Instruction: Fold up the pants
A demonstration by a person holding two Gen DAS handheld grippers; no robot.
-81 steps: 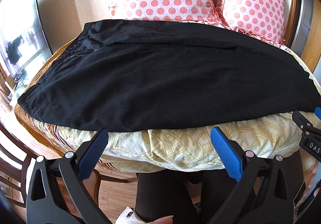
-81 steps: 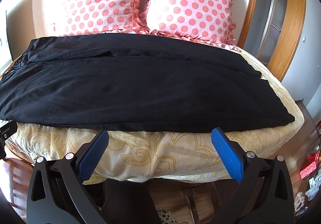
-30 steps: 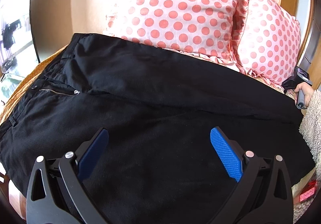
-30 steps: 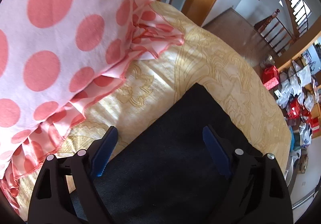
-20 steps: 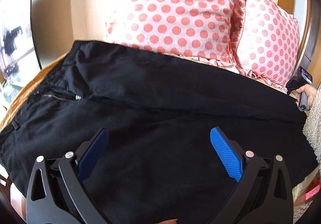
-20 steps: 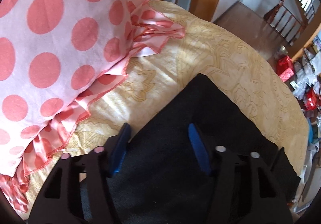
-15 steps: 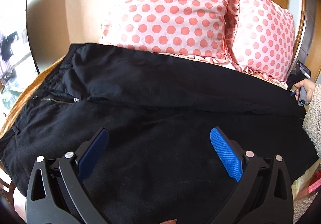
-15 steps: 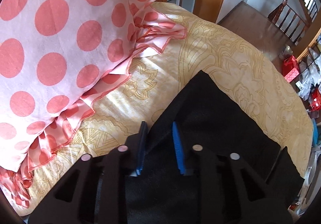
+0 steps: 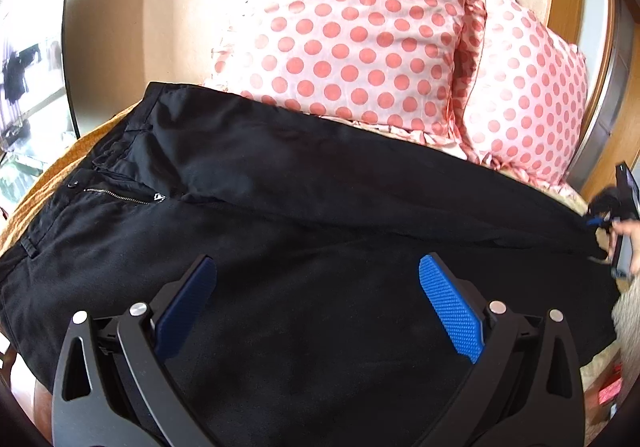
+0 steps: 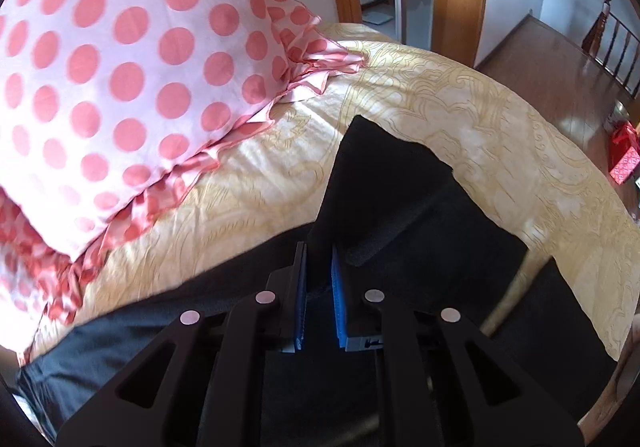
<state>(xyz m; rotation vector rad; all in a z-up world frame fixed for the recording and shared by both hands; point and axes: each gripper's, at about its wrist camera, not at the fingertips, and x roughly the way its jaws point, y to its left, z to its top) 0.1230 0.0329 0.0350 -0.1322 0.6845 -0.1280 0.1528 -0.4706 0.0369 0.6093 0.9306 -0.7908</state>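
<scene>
While the left side waits, the right side has taken hold of the cloth.
Change: the right tongs (image 10: 319, 283) have just been closing, and their blue pads now pinch the hem corner of one leg of the pants (image 10: 384, 183); a second ago they stood wide over this same corner.
Meaning: the leg end is lifted a little off the bed (image 10: 460, 99), so I judge the first fold, leg end toward the waist, is beginning.
Left tongs: the left tongs (image 9: 318, 311) stand wide and hold nothing.
Pants and tongs: the black pants lie flat across the bed in front of the pillows (image 9: 352, 27); the left tongs hover over the middle of the legs, and the waist with its zipper (image 9: 120, 197) lies to their left.
</scene>
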